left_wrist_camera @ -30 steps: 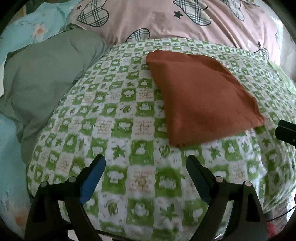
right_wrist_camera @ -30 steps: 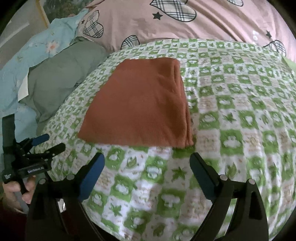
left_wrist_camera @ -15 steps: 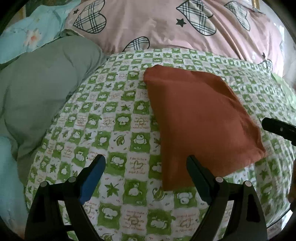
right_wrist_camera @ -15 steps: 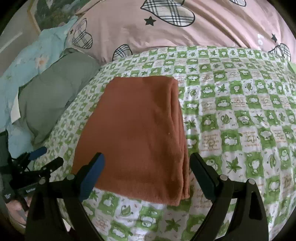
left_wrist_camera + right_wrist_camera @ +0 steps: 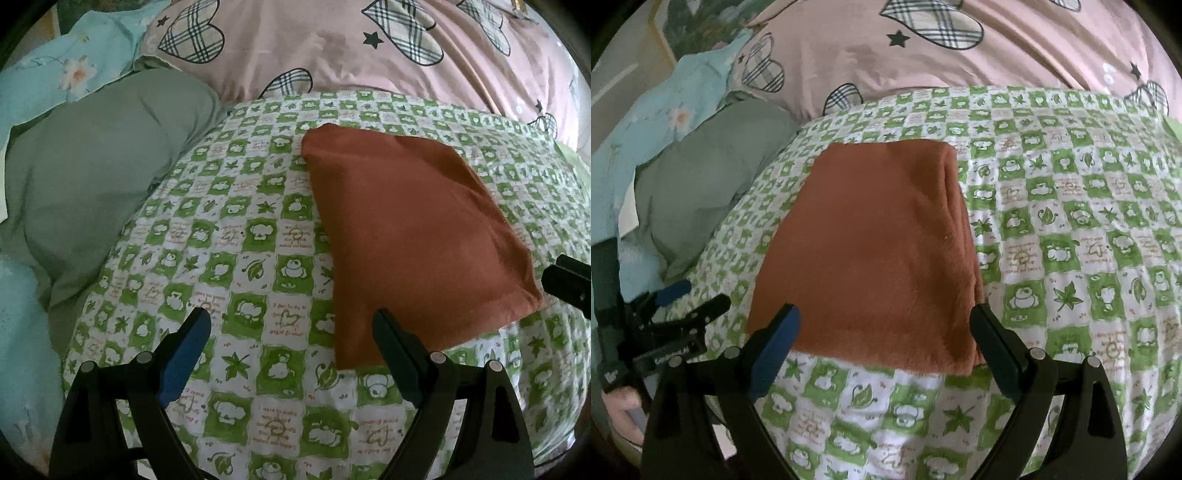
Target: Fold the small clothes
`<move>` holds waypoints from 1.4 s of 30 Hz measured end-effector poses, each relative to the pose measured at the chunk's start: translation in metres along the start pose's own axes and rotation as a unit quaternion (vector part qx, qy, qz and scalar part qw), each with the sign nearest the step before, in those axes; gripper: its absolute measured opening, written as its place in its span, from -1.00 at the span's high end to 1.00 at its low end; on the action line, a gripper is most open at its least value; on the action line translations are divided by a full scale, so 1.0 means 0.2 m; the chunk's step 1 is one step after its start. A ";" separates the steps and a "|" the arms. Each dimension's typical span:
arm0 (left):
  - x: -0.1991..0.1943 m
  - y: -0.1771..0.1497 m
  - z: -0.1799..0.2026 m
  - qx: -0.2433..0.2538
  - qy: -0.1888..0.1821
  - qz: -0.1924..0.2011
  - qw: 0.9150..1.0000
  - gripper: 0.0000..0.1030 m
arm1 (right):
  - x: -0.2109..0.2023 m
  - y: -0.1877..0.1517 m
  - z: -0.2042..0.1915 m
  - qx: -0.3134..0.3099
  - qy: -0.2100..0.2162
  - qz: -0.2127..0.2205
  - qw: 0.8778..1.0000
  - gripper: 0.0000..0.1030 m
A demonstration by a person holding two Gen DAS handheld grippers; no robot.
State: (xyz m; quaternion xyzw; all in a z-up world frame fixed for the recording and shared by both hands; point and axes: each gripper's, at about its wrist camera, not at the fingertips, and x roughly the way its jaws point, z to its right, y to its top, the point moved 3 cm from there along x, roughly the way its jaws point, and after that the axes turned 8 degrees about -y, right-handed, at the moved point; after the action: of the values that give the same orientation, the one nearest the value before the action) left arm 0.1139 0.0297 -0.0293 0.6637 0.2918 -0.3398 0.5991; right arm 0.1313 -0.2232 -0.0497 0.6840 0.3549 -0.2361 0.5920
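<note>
A rust-orange garment (image 5: 410,236) lies folded into a rectangle on the green-and-white checked sheet (image 5: 236,243). In the right wrist view the garment (image 5: 875,251) sits straight ahead, its layered edges along the right side. My left gripper (image 5: 291,332) is open and empty, just short of the garment's near left corner. My right gripper (image 5: 886,328) is open and empty, its fingers spanning the garment's near edge. The left gripper also shows at the left of the right wrist view (image 5: 683,299). The right gripper's tip shows at the right edge of the left wrist view (image 5: 569,280).
A grey-green pillow (image 5: 92,177) lies left of the sheet. A pink duvet with plaid hearts (image 5: 369,48) lies behind it. A light blue floral cloth (image 5: 62,74) lies at the far left. The bed's near edge drops off below the grippers.
Both grippers have moved forward toward the garment, which now looks larger and closer. Both stay open. The garment has not moved.
</note>
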 end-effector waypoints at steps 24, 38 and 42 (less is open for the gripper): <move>-0.15 -0.10 0.04 0.024 -0.011 0.018 0.999 -0.74 | -0.14 -0.13 -0.10 -0.056 -0.033 0.000 0.998 -0.85; -0.14 -0.11 0.06 0.037 -0.013 0.014 0.999 -0.74 | -0.12 -0.14 -0.10 -0.063 -0.036 -0.010 0.997 -0.86; -0.13 -0.11 0.06 0.037 -0.016 0.011 0.999 -0.74 | -0.12 -0.14 -0.10 -0.063 -0.036 -0.010 0.997 -0.86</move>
State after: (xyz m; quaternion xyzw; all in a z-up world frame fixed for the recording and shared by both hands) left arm 0.0794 0.0199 -0.0226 0.6832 0.2622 -0.3543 0.5822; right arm 0.0923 -0.2072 -0.0469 0.6327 0.3541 -0.2435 0.6442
